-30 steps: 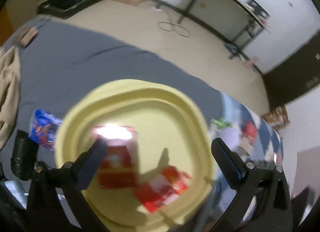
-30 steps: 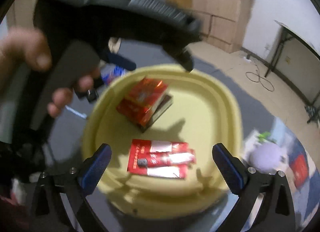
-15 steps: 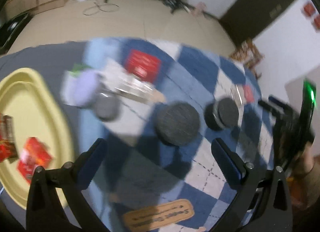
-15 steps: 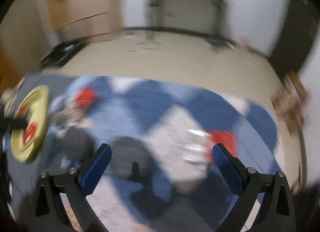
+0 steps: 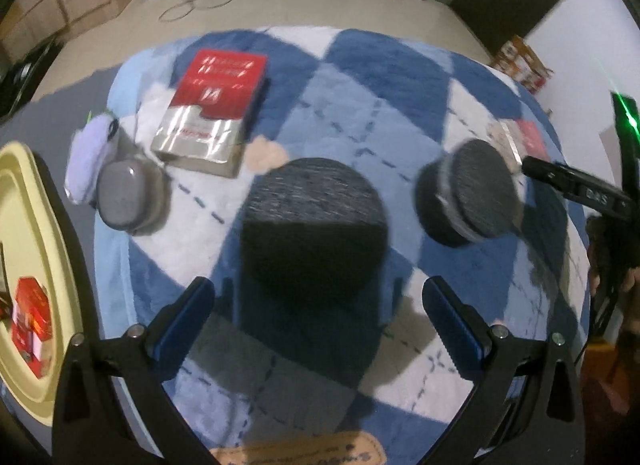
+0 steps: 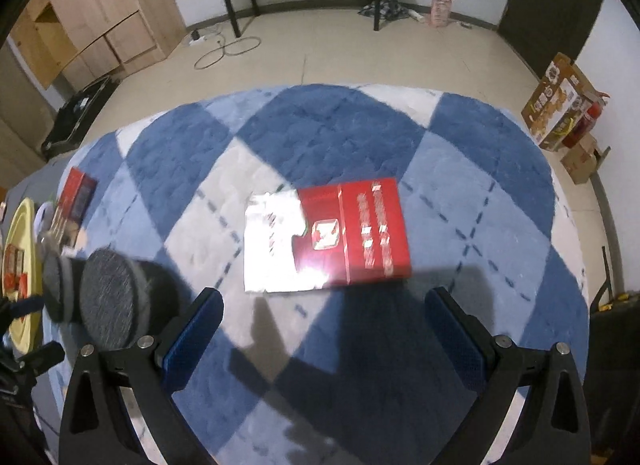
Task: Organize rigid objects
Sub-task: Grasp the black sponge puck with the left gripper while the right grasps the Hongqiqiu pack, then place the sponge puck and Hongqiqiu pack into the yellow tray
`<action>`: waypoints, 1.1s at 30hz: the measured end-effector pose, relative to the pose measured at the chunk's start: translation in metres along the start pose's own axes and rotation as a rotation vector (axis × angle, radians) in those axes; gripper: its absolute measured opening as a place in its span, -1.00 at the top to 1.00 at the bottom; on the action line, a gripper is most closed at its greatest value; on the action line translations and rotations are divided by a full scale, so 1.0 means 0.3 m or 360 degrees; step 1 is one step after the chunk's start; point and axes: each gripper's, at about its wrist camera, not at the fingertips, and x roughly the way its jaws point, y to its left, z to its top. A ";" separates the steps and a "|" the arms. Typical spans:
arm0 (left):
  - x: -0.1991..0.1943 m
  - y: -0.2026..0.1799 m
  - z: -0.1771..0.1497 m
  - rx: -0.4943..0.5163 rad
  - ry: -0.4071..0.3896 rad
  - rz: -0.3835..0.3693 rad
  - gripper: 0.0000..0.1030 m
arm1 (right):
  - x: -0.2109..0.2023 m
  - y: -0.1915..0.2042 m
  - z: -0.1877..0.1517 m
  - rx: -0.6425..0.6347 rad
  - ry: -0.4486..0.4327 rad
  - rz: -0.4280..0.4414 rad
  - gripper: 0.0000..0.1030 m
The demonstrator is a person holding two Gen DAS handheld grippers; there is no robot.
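My right claw [image 6: 322,329], jaws apart and empty, hovers just short of a red-and-silver box [image 6: 326,235] lying flat on the checked rug [image 6: 460,137]; my left claw [image 5: 318,325], likewise apart, faces the nearest of three dark round pads [image 5: 314,225]. Box judged light, stiff, its glossy wrap slippery: take it across the short edges. Counted: two such boxes on the rug, small red packs in one yellow tray [image 5: 24,201]

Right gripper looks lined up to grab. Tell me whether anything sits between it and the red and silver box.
Nothing visible: only bare blue checked rug lies between the open right gripper and the red and silver box.
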 end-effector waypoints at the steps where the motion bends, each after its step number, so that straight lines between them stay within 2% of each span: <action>1: 0.013 0.002 0.007 0.0003 0.0002 0.0003 -0.99 | 0.011 -0.002 0.010 0.0012 0.0000 0.0008 -0.99; 6: 0.054 0.008 0.030 -0.0025 0.0000 0.0050 -0.95 | 0.105 -0.024 0.036 0.0024 0.0056 0.0013 -0.99; 9: 0.063 0.007 0.045 -0.0038 -0.0017 0.0063 -0.66 | 0.145 -0.013 0.051 -0.0018 0.0031 -0.0021 -0.99; 10: 0.068 0.005 0.050 -0.0036 -0.0014 0.0058 -0.41 | 0.151 -0.008 0.055 -0.0038 0.0016 -0.0036 -0.99; 11: 0.073 0.003 0.054 -0.0034 -0.0003 0.0040 -0.37 | 0.158 -0.001 0.061 -0.0063 0.0000 -0.0057 -0.99; 14: 0.075 -0.007 0.056 -0.0019 -0.0009 0.0050 -0.36 | 0.169 0.010 0.065 -0.0096 -0.0044 -0.0106 -0.73; 18: 0.033 0.015 0.057 -0.0062 -0.0047 -0.0038 -0.35 | 0.169 0.006 0.057 -0.0089 -0.0074 -0.0085 -0.71; 21: -0.063 0.074 0.047 -0.0129 -0.0121 -0.0139 -0.35 | 0.140 -0.009 0.050 -0.0062 -0.0104 -0.0051 -0.70; 23: -0.148 0.142 0.028 -0.0158 -0.0206 -0.0162 -0.35 | 0.084 0.003 0.057 -0.0073 -0.0144 -0.0006 -0.70; 25: -0.221 0.230 0.005 -0.0193 -0.0286 -0.0104 -0.35 | 0.004 0.072 0.077 -0.0177 -0.0224 0.0031 -0.70; 26: -0.259 0.304 -0.013 -0.0224 -0.0319 -0.0046 -0.35 | -0.040 0.110 0.092 -0.0225 -0.0262 0.0054 -0.70; 28: -0.309 0.432 -0.050 -0.0316 -0.0349 -0.0005 -0.35 | -0.116 0.217 0.113 -0.0317 -0.0337 0.0122 -0.71; 30: -0.372 0.590 -0.106 -0.0452 -0.0377 0.0044 -0.35 | -0.186 0.377 0.122 -0.0433 -0.0396 0.0240 -0.71; 33: -0.459 0.795 -0.211 -0.0573 -0.0378 0.0161 -0.35 | -0.247 0.666 0.089 -0.0664 -0.0409 0.0414 -0.71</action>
